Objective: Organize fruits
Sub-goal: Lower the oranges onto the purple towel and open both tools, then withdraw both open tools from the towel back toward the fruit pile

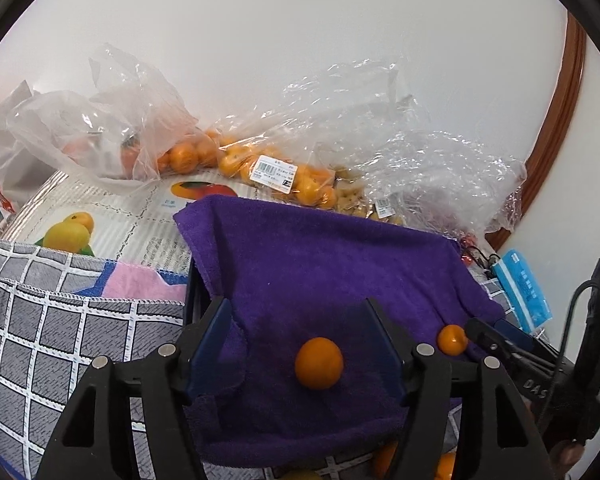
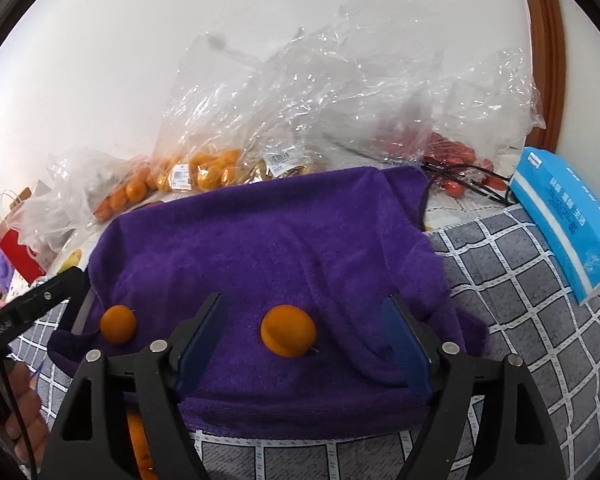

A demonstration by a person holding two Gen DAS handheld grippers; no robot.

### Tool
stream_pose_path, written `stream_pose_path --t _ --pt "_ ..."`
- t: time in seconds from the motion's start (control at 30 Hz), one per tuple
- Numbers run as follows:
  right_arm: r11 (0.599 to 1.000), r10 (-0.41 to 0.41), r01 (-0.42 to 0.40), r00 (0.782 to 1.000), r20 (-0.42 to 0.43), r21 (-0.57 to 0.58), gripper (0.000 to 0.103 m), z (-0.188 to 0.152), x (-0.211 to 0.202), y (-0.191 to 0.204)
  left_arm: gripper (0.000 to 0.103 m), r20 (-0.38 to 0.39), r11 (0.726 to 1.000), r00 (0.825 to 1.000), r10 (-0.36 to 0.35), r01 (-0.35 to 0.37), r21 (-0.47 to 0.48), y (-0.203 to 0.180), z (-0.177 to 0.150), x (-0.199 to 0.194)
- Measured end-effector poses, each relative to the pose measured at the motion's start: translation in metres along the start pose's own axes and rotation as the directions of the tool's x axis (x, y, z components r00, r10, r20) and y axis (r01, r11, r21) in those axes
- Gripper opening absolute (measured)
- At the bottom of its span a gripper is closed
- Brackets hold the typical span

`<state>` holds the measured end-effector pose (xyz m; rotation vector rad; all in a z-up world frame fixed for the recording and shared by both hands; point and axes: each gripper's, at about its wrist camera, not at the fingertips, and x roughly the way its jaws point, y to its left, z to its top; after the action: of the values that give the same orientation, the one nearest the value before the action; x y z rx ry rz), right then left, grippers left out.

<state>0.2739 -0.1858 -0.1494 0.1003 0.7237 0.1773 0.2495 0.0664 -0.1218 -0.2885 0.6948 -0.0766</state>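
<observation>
Right now I'm hovering both grippers over the purple towel (image 1: 320,264), and each one is standing wide with nothing pressed between its fingers. Between the left gripper (image 1: 296,344) fingers a small orange fruit (image 1: 319,363) is sitting free on the towel, touching neither pad. The right gripper (image 2: 306,340) is showing me the same picture: a second orange fruit (image 2: 288,331) is lying in the gap between its fingers, closer to the left one, with its little stem poking out.

I'm judging the towel is draped there as a soft landing spot, so the round fruits are staying put instead of rolling off across the checked cloth (image 2: 520,300). Beyond the fingers, along the far wall, the bags of fruit (image 1: 236,156) are waiting, apparently the stock I'm sorting from. More orange fruit is peeking out below the towel's near edge.
</observation>
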Motion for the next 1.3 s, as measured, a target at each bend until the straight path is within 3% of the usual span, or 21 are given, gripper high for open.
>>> stream_pose_path --t 0.33,0.5,0.73,0.93,1.3 --pt "0.998 -0.053 0.054 0.998 0.042 -0.024 0.082 0.004 -0.010 0.010 0.066 0.045 1.000 0.999 -0.004 0.003 0.025 -0.006 0.002 -0.015" --pt "1.000 -0.009 0.011 0.994 0.107 -0.018 0.082 0.010 -0.038 0.021 0.066 0.065 0.999 0.997 -0.029 0.027 0.044 -0.012 0.008 -0.031" --pt "0.994 -0.036 0.054 0.984 0.176 -0.099 0.082 0.003 -0.081 0.036 0.066 0.066 0.998 0.996 -0.058 0.056 0.043 -0.020 0.008 -0.065" --pt "0.994 -0.038 0.056 0.982 0.183 -0.095 0.082 -0.019 -0.103 0.037 0.066 0.049 0.997 0.998 -0.026 0.022 0.070 -0.021 -0.010 -0.092" --pt "0.998 0.028 -0.022 0.996 0.087 -0.064 0.078 -0.054 -0.125 0.031 0.066 0.049 0.997 0.999 0.017 -0.020 0.074 -0.005 -0.049 -0.130"
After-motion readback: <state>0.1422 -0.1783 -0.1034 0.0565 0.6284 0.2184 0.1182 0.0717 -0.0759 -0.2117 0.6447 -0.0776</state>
